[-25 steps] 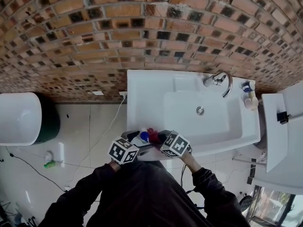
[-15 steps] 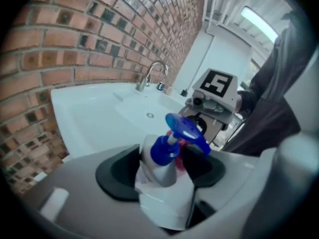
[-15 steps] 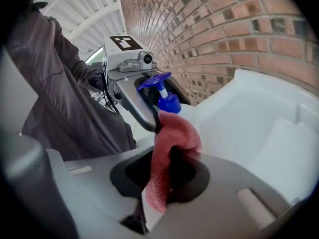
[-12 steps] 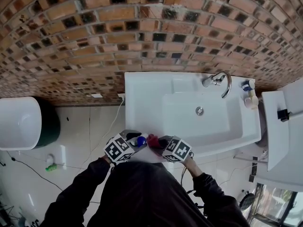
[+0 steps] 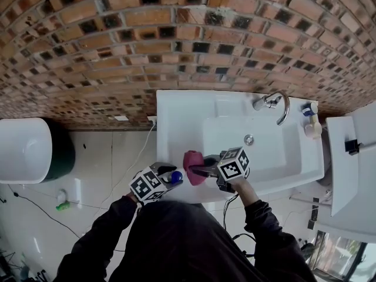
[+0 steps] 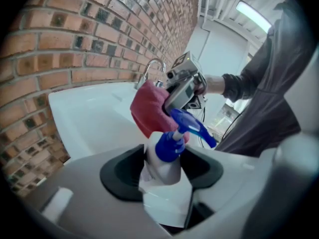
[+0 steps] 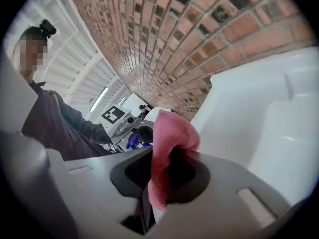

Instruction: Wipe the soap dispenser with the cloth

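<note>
The soap dispenser (image 6: 164,163) is a white bottle with a blue pump. My left gripper (image 6: 162,176) is shut on its body, and it shows in the head view too, left gripper (image 5: 166,178), dispenser (image 5: 175,175), by the sink's front left corner. My right gripper (image 7: 162,183) is shut on a folded red cloth (image 7: 167,143). From the head view the cloth (image 5: 192,166) hangs just right of the pump, with the right gripper (image 5: 202,170) over the sink's front rim. In the left gripper view the cloth (image 6: 149,108) sits just behind the pump nozzle.
The white sink (image 5: 176,116) has a chrome tap (image 5: 273,101) at the back and a small bottle (image 5: 311,125) at its right end. Behind it runs the brick wall (image 5: 117,51). A white round fixture (image 5: 23,148) stands at the left, and a white shelf (image 5: 346,157) at the right.
My right gripper has risen and moved toward the basin with the cloth, which now stands higher beside the pump. The left gripper has rolled a little but stayed in place.
</note>
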Demonstrator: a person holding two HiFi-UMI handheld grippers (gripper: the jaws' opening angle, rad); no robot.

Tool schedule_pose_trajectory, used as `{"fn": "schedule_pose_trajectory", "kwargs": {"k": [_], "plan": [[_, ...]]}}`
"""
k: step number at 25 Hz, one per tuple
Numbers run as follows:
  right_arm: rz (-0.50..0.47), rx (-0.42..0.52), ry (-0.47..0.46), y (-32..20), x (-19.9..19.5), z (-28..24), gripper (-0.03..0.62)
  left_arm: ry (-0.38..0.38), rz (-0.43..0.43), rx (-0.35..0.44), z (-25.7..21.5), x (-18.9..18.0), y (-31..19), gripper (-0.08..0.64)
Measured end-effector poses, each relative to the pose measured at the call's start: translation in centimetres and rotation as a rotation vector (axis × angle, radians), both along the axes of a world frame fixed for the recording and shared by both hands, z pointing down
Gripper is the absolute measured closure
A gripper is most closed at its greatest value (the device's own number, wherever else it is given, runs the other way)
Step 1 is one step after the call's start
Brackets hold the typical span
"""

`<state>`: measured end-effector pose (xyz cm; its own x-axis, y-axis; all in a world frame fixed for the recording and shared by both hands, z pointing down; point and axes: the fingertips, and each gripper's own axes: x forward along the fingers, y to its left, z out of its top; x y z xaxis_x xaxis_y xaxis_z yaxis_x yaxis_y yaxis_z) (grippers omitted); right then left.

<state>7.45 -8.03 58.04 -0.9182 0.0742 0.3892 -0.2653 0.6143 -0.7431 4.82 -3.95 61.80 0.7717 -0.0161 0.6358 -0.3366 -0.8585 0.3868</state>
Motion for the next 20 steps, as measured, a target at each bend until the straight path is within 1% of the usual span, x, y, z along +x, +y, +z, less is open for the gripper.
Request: {"fn": "schedule_pose_trajectory", "kwargs": {"k": [3, 6, 7, 9, 12, 14, 17, 20], "plan": [[-0.002, -0.083, 0.001, -0.3, -0.7, 2.1, 0.537, -0.005, -0.008, -0.005, 0.1, 0.1, 0.0, 0.325], [0.015, -0.196, 0.002, -0.2, -0.9, 4.9, 0.536, -0.004, -0.017, -0.014, 0.2, 0.1, 0.0, 0.324], [0.017, -0.225, 0.012, -0.1, -1.0, 5.9, 0.537, -0.003, -0.02, -0.015, 0.2, 0.1, 0.0, 0.323], [0.008, -0.246, 0.056, 0.2, -1.3, 7.8, 0.536, -0.005, -0.022, -0.014, 0.3, 0.2, 0.0, 0.322], [-0.001, -0.209, 0.156, 0.4, -1.8, 10.1, 0.537, -0.006, -0.021, -0.016, 0.3, 0.1, 0.0, 0.321], [-0.009, -0.175, 0.199, 0.3, -1.9, 10.8, 0.537, -0.008, -0.023, -0.019, 0.4, 0.1, 0.0, 0.319], [-0.015, -0.126, 0.225, 0.2, -1.9, 10.7, 0.535, -0.012, -0.028, -0.018, 0.5, 0.1, -0.1, 0.317], [0.03, -0.044, 0.215, -0.2, -1.3, 9.0, 0.535, -0.013, -0.045, 0.001, 0.6, 0.2, -0.2, 0.312]]}}
